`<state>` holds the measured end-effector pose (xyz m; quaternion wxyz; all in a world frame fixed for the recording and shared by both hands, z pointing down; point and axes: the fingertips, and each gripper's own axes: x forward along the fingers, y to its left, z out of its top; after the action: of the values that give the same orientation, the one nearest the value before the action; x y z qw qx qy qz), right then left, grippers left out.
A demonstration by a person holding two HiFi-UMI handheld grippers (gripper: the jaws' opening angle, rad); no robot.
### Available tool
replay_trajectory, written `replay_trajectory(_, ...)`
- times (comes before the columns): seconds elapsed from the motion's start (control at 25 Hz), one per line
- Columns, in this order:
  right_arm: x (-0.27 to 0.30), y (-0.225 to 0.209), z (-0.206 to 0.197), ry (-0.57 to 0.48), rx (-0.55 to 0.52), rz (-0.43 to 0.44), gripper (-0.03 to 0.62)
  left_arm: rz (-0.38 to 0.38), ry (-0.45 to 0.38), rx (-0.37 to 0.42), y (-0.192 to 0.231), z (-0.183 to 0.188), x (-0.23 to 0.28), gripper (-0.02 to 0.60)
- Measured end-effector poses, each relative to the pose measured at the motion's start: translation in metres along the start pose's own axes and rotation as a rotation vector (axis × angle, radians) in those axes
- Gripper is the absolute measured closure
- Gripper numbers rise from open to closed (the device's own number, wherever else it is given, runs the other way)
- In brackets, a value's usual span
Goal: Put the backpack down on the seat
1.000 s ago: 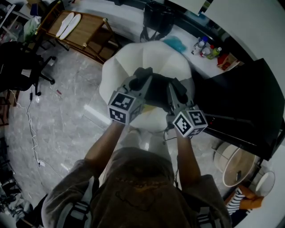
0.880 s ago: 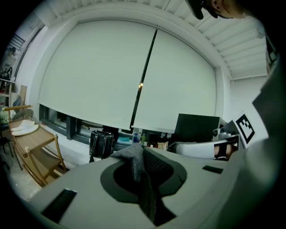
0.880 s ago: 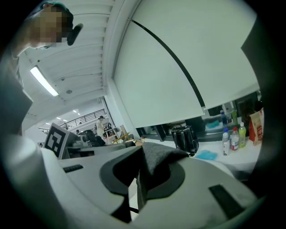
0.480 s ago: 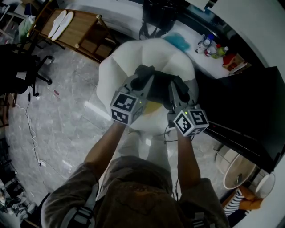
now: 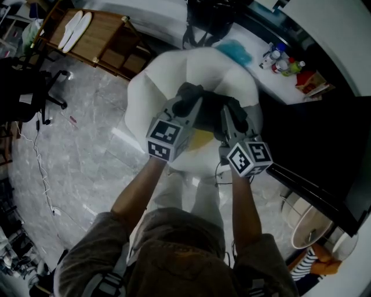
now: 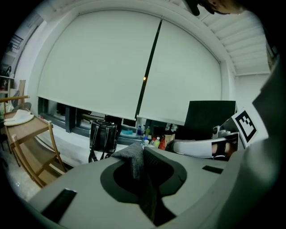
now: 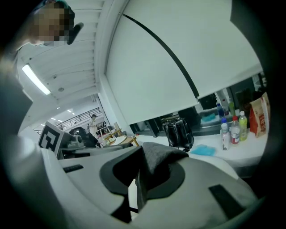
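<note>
**Item: backpack (image 5: 210, 113).** Dark grey fabric, held up between your two hands just above the white rounded seat (image 5: 168, 75), not resting on it in the head view. Contents cannot be told; a yellow patch shows just under it.

**Left hand-held gripper (image 5: 186, 98).** Jaws pressed together on a fold of the backpack's grey fabric (image 6: 134, 161), as its own view (image 6: 142, 156) shows.

**Right hand-held gripper (image 5: 232, 111).** Likewise pinching a fold of the same fabric (image 7: 158, 156); the jaws (image 7: 142, 163) meet on it.

**Black bag (image 5: 206, 17).** Upright on the white worktop (image 5: 264, 78) beyond the seat, straps hanging; whether it is open, and what it holds, cannot be told.

**Bottles (image 7: 232, 129).** A small cluster standing on the worktop, capped, with a red-orange packet (image 5: 310, 81) beside them and a turquoise cloth (image 5: 235, 53) between them and the bag.

**Wooden rack (image 5: 104, 40).** Stands on the floor to your left; two white flat soles (image 5: 78, 29) lie on its top.
</note>
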<state>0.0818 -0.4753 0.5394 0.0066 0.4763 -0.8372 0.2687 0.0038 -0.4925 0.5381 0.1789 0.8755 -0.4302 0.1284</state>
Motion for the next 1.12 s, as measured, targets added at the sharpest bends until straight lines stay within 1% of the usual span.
replay_trajectory(0.32,0.013,-0.012,-0.015,0.012,0.013,-0.006,0.563,0.005,0.01,-0.012,0.011,-0.015,0.016,0.551)
replay_trajectory(0.6,0.018,-0.016,-0.023,0.003,-0.007,-0.015,0.563,0.005,0.01,-0.002,0.013,-0.024,0.022,0.551)
replay_trajectory(0.92,0.021,-0.023,-0.031,0.003,-0.043,-0.054,0.563,0.008,0.014,0.006,0.012,-0.034,0.027,0.551)
replay_trajectory(1.12,0.027,-0.03,-0.039,0.003,-0.05,-0.069,0.562,0.008,0.025,-0.012,0.013,-0.044,0.034,0.551)
